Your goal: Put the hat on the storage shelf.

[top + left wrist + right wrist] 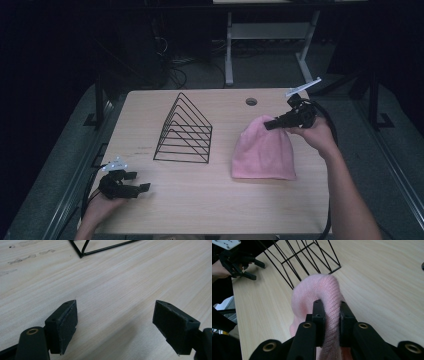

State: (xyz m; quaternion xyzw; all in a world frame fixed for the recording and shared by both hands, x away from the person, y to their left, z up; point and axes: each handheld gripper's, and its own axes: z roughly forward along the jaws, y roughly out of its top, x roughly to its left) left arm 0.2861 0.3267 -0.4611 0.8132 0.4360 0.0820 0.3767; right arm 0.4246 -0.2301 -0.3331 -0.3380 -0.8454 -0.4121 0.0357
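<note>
High view: right tongs (270,123) pinch pink beanie (263,150) crown near worktop (210,210) right edge; brim down flat. Left gripper view: left tongs (115,322) wide, empty. Right gripper view: knit bunched between pads; lift straight, grip deep so the knit cannot slip

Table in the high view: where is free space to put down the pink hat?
Bare wood lies along the near edge of the table, between the left gripper and the pink hat. The middle is tighter, between the wire rack and the hat.
</note>
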